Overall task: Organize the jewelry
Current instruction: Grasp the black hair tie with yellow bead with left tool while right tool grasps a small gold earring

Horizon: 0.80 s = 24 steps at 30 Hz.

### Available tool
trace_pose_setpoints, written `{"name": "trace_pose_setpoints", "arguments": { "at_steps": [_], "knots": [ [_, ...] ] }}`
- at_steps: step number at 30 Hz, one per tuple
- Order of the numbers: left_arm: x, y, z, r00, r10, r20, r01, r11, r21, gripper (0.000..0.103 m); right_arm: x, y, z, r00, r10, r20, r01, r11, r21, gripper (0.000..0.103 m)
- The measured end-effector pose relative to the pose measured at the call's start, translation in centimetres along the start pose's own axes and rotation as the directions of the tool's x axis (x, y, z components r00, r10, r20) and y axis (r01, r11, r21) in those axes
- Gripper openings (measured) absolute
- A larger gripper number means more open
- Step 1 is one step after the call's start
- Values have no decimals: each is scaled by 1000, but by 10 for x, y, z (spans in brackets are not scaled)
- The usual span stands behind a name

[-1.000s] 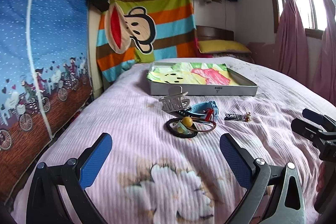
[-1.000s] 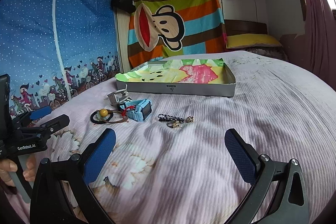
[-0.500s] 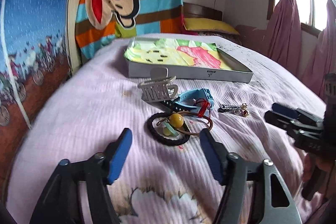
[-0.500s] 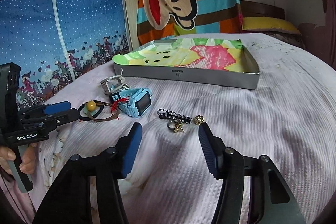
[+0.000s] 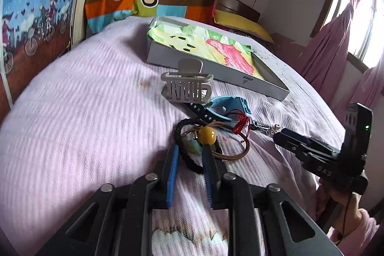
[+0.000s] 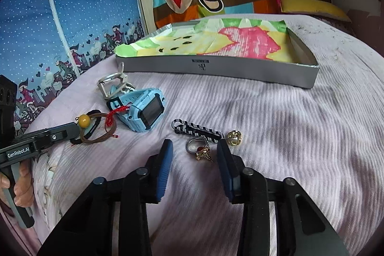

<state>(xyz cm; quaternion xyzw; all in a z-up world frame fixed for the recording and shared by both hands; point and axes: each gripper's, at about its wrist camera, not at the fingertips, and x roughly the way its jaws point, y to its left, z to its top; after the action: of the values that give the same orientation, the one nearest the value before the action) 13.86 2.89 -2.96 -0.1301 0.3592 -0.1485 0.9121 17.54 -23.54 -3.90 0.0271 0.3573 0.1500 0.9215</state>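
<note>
On the bed (image 6: 300, 131), under a lilac ribbed cover, items listed left to right.

Left gripper (image 5: 189, 152): jaws narrowed to a small gap, set either side of the near arc of a black hair tie (image 5: 192, 163); whether the pads press on it cannot be told. Just ahead of the jaws, a yellow bead (image 5: 208, 135) on a brown cord loop (image 5: 236, 154), with a pale green piece beside it.

Beyond the left jaws: a grey claw hair clip (image 5: 186, 85), standing; to its right a light blue watch (image 5: 230, 109) with a red string charm (image 5: 241, 121) lying against it.

Right gripper (image 6: 194, 152): jaws partly open, holding nothing. Between their tips lie a silver ring (image 6: 195, 144) and a small gold-and-red earring (image 6: 204, 152), touching each other. Just ahead, a black-and-white striped clip (image 6: 196, 130); ahead and right of the right-hand jaw, a gold openwork bead (image 6: 234, 138).

Far beyond both jaws: a shallow grey box (image 6: 216, 67) lined with a coloured drawing, no jewelry in it.
</note>
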Motion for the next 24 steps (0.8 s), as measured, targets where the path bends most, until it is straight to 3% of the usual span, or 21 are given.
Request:
{"name": "trace_pose_setpoints", "arguments": {
  "at_steps": [4, 7, 24],
  "knots": [
    [-1, 1, -1, 1000, -1, 6, 1, 1000, -12, 6, 1, 1, -1, 1000, -5, -3, 5, 1000, -7, 21],
    [-6, -1, -2, 1000, -7, 19, 7, 1000, -14, 6, -1, 4, -3, 1000, -5, 1, 5, 1000, -17, 11],
    [-58, -42, 7, 987, -62, 152, 46, 993, 107, 5, -48, 25, -23, 991, 90, 96, -86, 995, -46, 11]
  ]
}}
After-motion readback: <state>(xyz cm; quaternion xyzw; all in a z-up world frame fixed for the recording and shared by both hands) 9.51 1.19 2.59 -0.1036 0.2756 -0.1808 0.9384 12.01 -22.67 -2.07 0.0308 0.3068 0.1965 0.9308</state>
